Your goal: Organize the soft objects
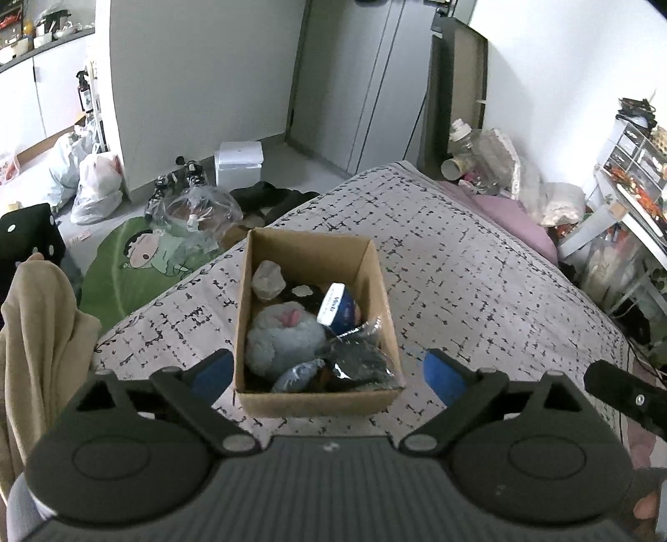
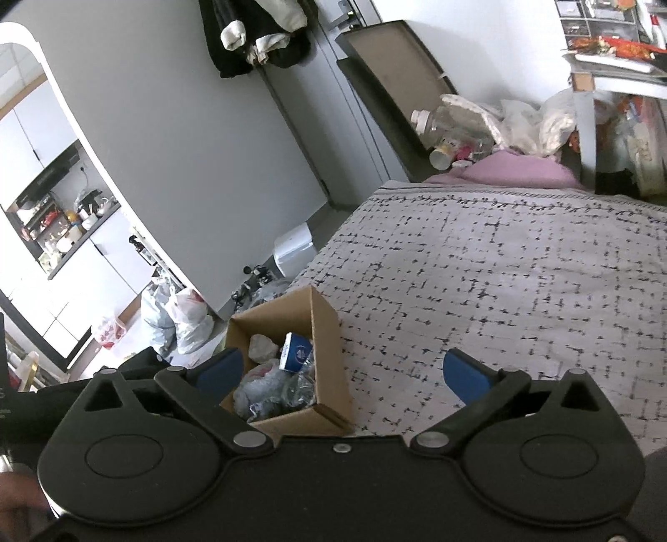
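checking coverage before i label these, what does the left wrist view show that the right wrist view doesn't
Only the left wrist view: the green cartoon rug on the floor, a beige cloth at the left edge, and the open left claw.

Only the right wrist view: dark and cream clothes hanging on the wall, and the open right claw.

Both: the cardboard box on the patterned bedspread, holding a grey plush toy and a blue-and-white pack.
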